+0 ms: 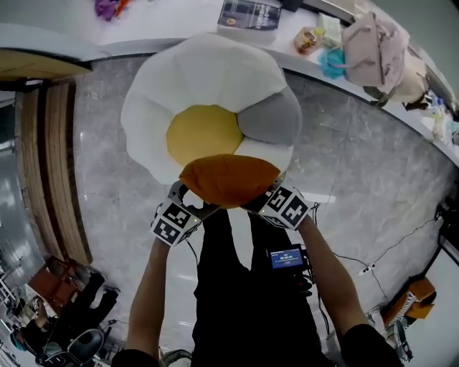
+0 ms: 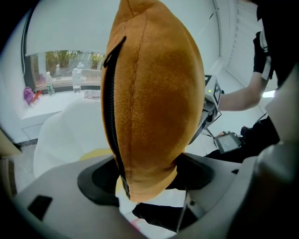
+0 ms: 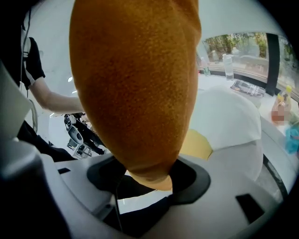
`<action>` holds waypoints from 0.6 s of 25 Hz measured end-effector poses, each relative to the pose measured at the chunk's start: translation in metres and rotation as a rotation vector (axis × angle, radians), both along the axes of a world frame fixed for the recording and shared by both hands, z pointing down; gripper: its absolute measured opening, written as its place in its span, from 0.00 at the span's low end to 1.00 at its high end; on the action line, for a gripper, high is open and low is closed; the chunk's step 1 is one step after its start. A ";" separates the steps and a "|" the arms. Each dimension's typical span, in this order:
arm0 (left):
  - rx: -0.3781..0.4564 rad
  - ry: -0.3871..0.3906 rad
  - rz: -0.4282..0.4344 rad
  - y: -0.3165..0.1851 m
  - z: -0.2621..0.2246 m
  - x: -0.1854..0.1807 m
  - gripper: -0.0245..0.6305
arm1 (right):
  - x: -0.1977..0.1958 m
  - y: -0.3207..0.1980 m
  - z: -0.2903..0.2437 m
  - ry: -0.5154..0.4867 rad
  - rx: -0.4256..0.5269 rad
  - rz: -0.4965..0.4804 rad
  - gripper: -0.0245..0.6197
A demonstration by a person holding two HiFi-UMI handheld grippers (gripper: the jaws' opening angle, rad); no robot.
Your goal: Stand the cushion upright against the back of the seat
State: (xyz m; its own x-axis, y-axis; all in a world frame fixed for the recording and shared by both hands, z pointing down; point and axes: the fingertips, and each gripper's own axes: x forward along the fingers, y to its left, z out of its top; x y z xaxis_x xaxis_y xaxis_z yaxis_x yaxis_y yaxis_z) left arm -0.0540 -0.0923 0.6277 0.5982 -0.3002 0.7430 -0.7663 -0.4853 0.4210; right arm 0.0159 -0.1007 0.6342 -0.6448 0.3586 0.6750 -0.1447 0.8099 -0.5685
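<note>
A flower-shaped cushion (image 1: 208,107) hangs in the air in front of me, with white petals, a yellow middle, one grey petal (image 1: 271,118) and one orange petal (image 1: 228,179). Both grippers hold it by the orange petal, at the cushion's near edge. My left gripper (image 1: 188,208) is shut on the petal's left side; in the left gripper view the orange plush (image 2: 154,93) and its black zip fill the jaws (image 2: 145,179). My right gripper (image 1: 269,201) is shut on the petal's right side, and the orange plush (image 3: 135,84) fills its jaws (image 3: 147,175) too. No seat back is plainly in view.
Beyond the cushion runs a white curved ledge (image 1: 158,29) carrying a book (image 1: 249,14), a beige bag (image 1: 376,50) and snack packets. Below is grey marble floor (image 1: 358,172) with cables (image 1: 387,251). Wooden slats (image 1: 50,158) stand at the left. Bottles (image 2: 77,80) line a window sill.
</note>
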 end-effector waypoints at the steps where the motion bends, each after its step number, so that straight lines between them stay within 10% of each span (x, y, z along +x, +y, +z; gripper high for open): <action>1: -0.002 -0.008 0.003 -0.002 0.012 0.000 0.64 | 0.000 -0.002 0.011 0.004 0.007 -0.001 0.49; 15: 0.015 -0.114 0.045 -0.070 0.128 -0.036 0.64 | -0.034 -0.072 0.130 -0.056 0.108 0.002 0.46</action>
State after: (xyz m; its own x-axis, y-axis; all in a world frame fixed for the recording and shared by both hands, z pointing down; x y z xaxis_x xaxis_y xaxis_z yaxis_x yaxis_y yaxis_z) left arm -0.0903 -0.1619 0.7561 0.5228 -0.2864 0.8029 -0.7865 -0.5253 0.3247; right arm -0.0184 -0.1726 0.7647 -0.6830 0.2845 0.6727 -0.1173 0.8663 -0.4855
